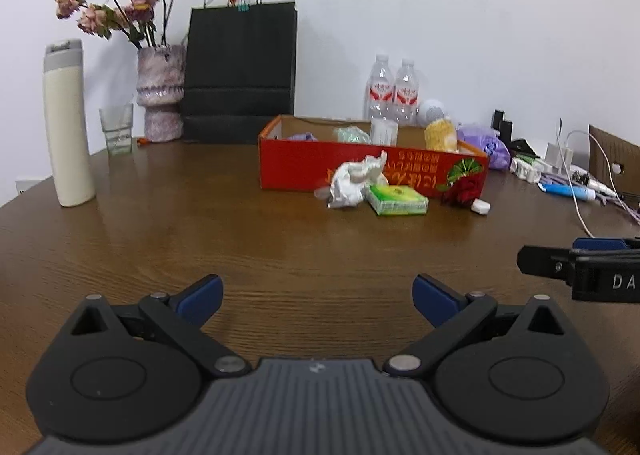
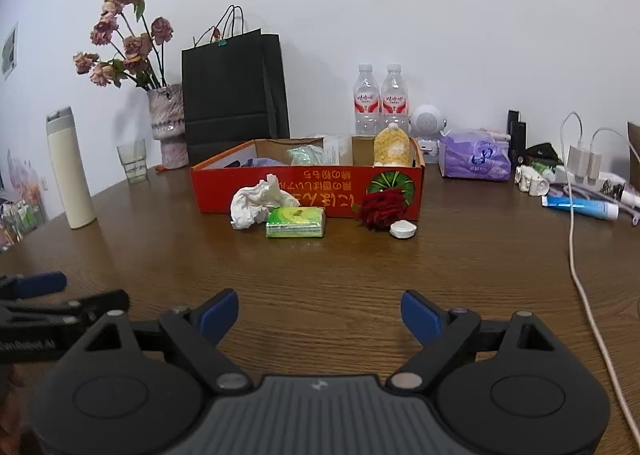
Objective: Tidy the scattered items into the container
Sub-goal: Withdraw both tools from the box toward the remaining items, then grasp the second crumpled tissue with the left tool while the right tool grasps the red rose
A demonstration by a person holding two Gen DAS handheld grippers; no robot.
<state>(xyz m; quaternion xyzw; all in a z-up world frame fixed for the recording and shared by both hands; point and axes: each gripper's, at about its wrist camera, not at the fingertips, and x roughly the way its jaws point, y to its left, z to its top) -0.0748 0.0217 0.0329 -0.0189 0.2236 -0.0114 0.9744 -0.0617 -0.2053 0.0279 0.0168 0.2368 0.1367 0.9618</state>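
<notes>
Both the left tongs (image 1: 316, 297) and the right tongs (image 2: 320, 313) hang released and empty above the worktop (image 2: 320, 263). At twelve o'clock, against the red box (image 2: 312, 191), lie a crumpled tissue (image 2: 256, 205), a green tissue pack (image 2: 296, 222), a red flower (image 2: 380, 209) and a small white cap (image 2: 403, 229). The tissue looks light and soft, likely best pinched at its bulk; the pack seems squashy, suited to a grip across its short sides.

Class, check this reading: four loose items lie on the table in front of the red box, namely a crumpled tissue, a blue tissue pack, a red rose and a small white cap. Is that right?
Not quite. The tissue pack is green, not blue, as the right wrist view shows. The rest stands: crumpled tissue, red rose and small white cap lie before the red box.
</notes>
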